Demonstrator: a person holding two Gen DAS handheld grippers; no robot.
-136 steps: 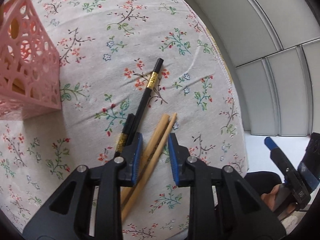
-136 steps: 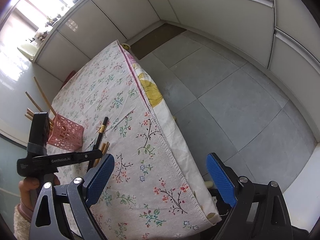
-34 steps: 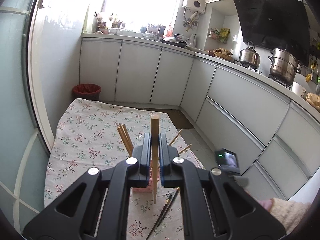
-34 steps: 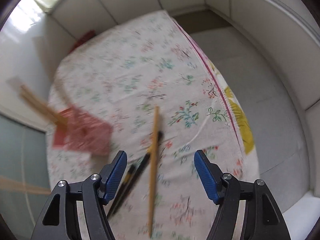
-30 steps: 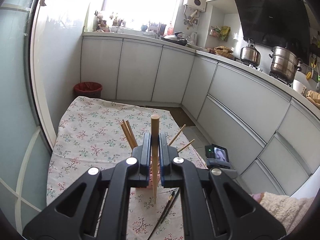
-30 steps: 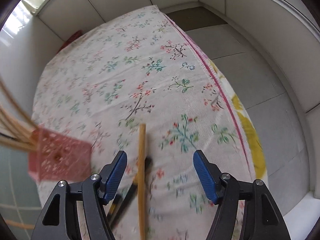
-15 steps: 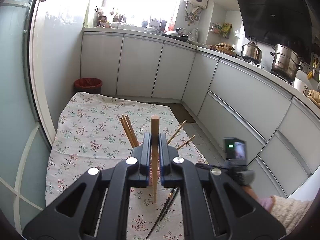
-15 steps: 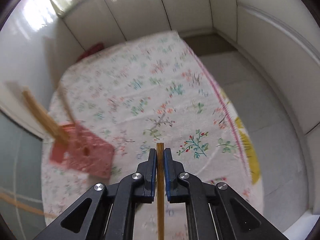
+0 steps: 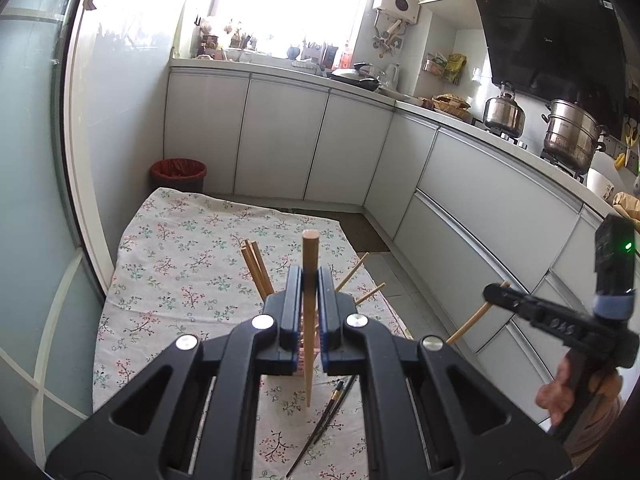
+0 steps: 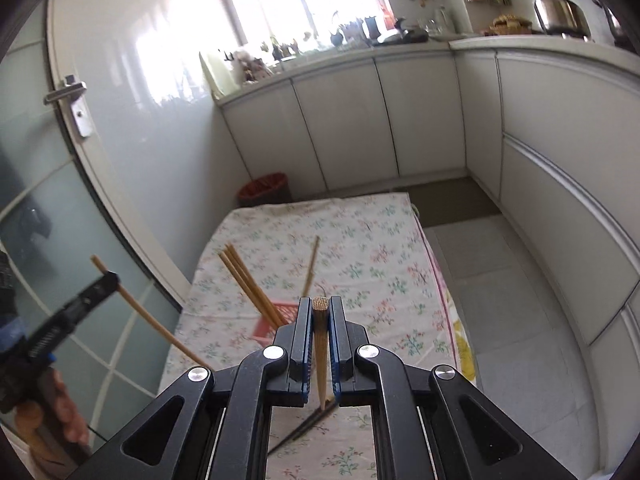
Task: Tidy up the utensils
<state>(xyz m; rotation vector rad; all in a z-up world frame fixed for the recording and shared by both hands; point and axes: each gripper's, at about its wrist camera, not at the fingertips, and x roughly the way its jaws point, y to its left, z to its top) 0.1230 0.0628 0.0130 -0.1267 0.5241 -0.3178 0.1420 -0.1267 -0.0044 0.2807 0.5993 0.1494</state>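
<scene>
My left gripper (image 9: 309, 276) is shut on a wooden chopstick (image 9: 309, 248) that stands upright above the table. Behind its jaws the pink holder (image 9: 299, 354) is mostly hidden; several wooden chopsticks (image 9: 256, 270) lean out of it. My right gripper (image 10: 320, 304) is shut on another wooden chopstick (image 10: 320, 344), high over the floral tablecloth (image 10: 360, 240). The pink holder (image 10: 276, 318) sits just ahead and left of it. A pair of black chopsticks (image 9: 324, 424) lies on the cloth near the front edge. Each gripper shows in the other's view, hand-held.
A red-lined bin (image 9: 179, 174) stands beyond the table's far end. White cabinets (image 9: 480, 216) run along the right, with tiled floor (image 10: 500, 280) between them and the table. A glass door (image 10: 60, 200) closes off the left side.
My right gripper closed on the wooden chopstick lying on the cloth and rose with it, tilting up towards level. The left gripper stayed put with its chopstick.
</scene>
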